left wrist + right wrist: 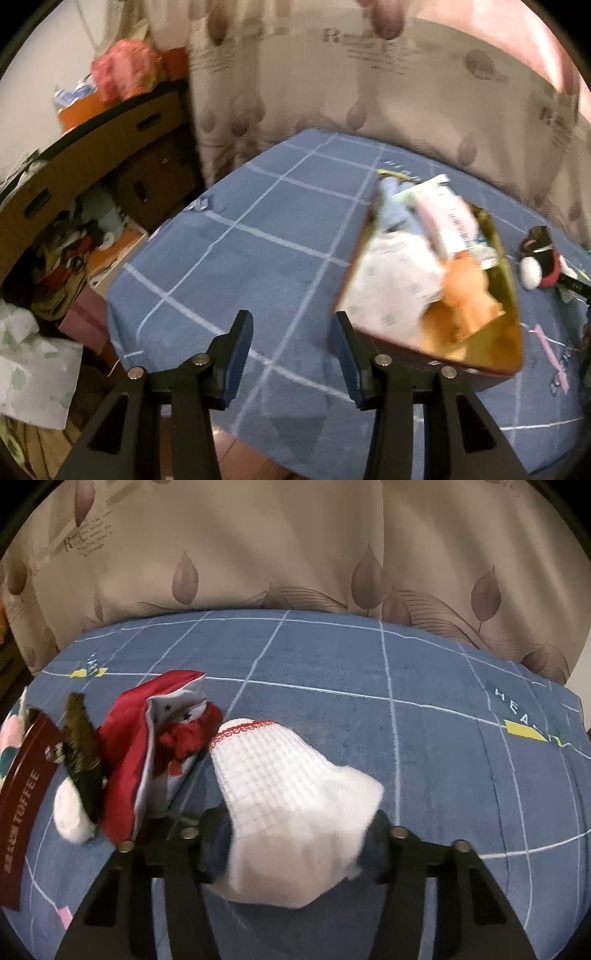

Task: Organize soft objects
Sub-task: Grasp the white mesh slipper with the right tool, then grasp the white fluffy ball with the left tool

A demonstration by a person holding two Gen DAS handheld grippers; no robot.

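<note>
A: Where do we stand with the sock?

B: Our right gripper (295, 843) is clenched on the white sock (291, 805). It bunches between the jaws, and its long axis runs away from us, the red-trimmed cuff pointing toward the far curtain (295, 554) and hanging over the blue bed cover (443, 757).

A: And the tin?

B: The toffee tin (22, 794) sits at the far left of the right camera's view. So the sock has to travel left. Between sock and tin lie a red cloth bundle (147, 746) and a dark-and-white plush toy (77, 775), both just beside the tin's wall.

A: Which hand is nearer the tin?

B: The left one. Our left gripper (291, 354) is released, jaws wide apart with nothing between them, and the tin's near corner (369, 347) sits just behind its right finger. The tin (509, 288) already holds an orange plush (465, 299), pale cloths and a pink packet, though the left view is blurred, so we can't name them all.

A: Room to move?

B: Plenty of bare cover to the right. Leftward we judge we should carry the sock over the bundle and toy, not through them. The bed's edge lies close under both grippers.
</note>
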